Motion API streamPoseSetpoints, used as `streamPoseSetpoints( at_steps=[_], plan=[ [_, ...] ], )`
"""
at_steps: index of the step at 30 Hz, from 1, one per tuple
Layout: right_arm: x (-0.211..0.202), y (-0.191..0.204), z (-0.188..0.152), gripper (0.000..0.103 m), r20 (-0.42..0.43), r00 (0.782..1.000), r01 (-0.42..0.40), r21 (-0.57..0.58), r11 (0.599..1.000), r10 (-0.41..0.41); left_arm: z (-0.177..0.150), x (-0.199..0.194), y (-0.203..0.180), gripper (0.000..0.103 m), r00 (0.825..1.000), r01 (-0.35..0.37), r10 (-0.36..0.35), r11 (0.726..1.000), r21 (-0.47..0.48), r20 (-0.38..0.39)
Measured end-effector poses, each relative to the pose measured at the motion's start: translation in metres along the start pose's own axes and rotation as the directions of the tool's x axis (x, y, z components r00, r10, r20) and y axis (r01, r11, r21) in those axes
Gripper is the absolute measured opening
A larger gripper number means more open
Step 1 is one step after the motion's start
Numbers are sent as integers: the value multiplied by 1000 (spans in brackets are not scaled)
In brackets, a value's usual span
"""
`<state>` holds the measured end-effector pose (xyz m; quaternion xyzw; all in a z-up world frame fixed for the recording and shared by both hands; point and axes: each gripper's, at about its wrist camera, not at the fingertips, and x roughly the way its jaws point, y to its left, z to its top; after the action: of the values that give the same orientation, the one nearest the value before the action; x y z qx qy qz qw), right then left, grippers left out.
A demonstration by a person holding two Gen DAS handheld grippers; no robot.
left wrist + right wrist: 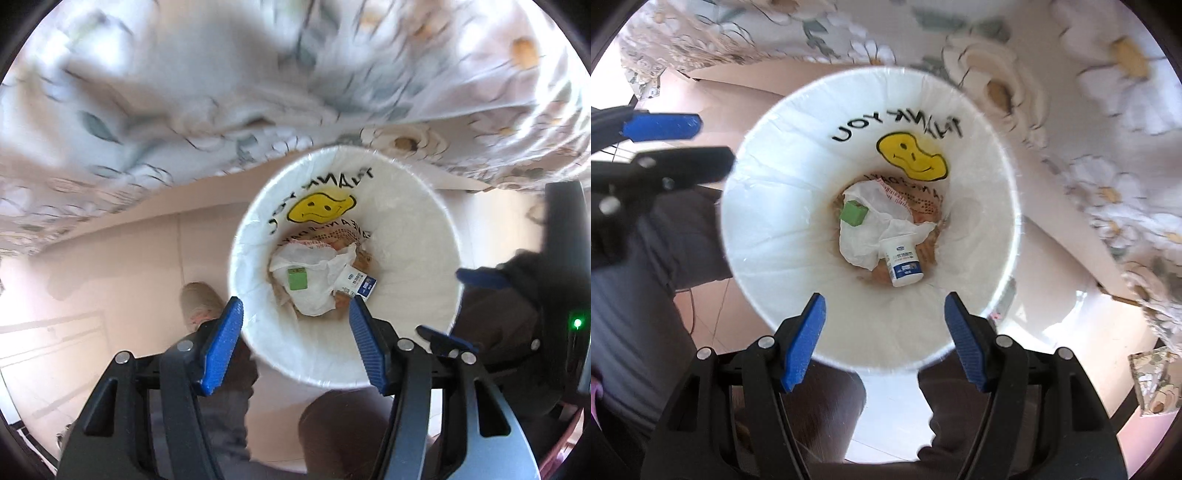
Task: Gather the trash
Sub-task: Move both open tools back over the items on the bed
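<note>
Both views look straight down into the lined bin. From the left wrist, the left hand-held gripper (295, 314) hangs half open and empty over the white bin (413, 236), whose trash sits at 12 o'clock from its tips. From the right wrist, the right hand-held gripper (884, 314) gapes empty likewise; the white bottle (903, 264) and green block (854, 213) lie on crumpled paper at the bottom, probably just dropped there.

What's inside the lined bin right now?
In the bin: a green block and a small white bottle with a blue label, both lying on crumpled white plastic. Brown printed wrappers show beneath; anything under them is covered.
</note>
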<state>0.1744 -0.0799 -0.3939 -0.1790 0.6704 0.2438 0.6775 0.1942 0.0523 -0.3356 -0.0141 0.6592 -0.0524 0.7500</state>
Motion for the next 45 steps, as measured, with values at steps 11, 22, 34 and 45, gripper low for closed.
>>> streamPoseSetpoints(
  at_steps=[11, 22, 34, 45],
  plan=[
    [-103, 12, -19, 67, 132, 986, 119, -95, 988, -106, -7, -106, -17, 73, 988, -55, 48, 998, 42, 148],
    [-231, 6, -14, 67, 313, 933, 227, -129, 965, -177, 17, -202, -20, 82, 954, -98, 88, 995, 19, 287],
    [-362, -26, -2, 72, 478, 861, 235, -76, 969, -171, 43, -292, -24, 87, 891, -188, 151, 981, 44, 427],
    [-438, -29, 22, 77, 566, 797, 292, -56, 955, -211, 75, -342, -24, 90, 860, -206, 162, 978, 38, 484]
  ],
)
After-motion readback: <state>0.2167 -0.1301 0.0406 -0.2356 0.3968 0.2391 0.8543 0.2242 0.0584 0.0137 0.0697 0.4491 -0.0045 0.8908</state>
